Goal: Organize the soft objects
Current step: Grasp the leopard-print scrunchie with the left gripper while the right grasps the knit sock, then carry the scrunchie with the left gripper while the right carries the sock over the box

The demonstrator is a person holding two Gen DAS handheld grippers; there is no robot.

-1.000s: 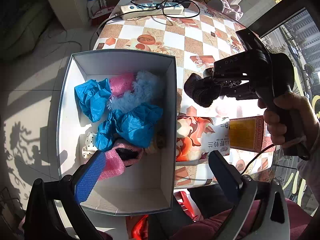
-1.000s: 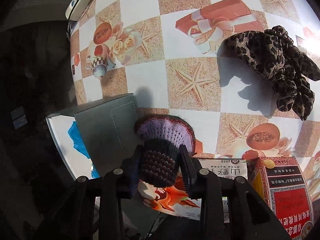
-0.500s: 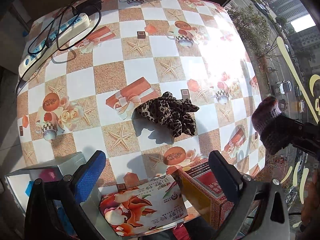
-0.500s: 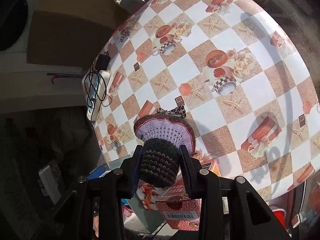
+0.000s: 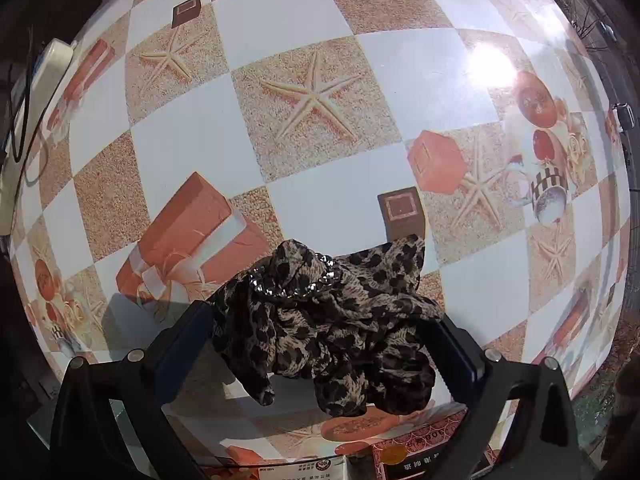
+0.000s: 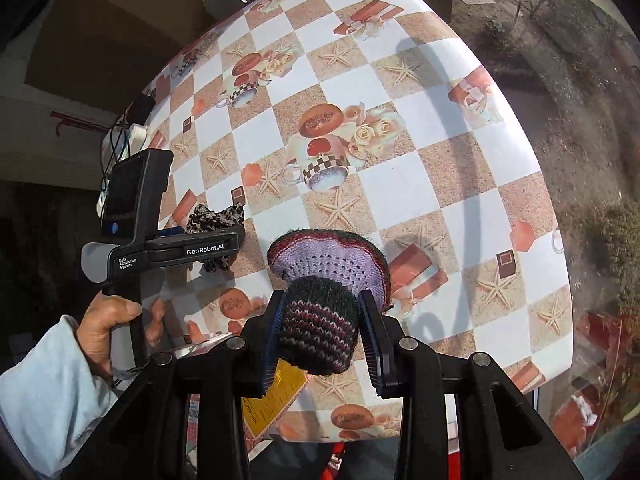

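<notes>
A leopard-print cloth (image 5: 332,324) lies bunched on the patterned table, and it also shows in the right wrist view (image 6: 216,216). My left gripper (image 5: 320,344) is open, low over the table, with one finger on each side of the cloth. It also shows from the side in the right wrist view (image 6: 218,240). My right gripper (image 6: 320,336) is shut on a knitted purple and dark striped hat (image 6: 324,280) and holds it above the table.
The checkered tablecloth (image 5: 312,112) with starfish and cup prints covers the table. A white power strip (image 5: 36,92) with cables lies at the far left. A red box (image 5: 420,452) and a tissue pack (image 5: 316,470) sit at the near edge. The table's right edge drops off (image 6: 560,280).
My left gripper has swung from the white storage box to the table and come down around the leopard cloth. My right gripper has lifted the knitted hat up and away to the right.
</notes>
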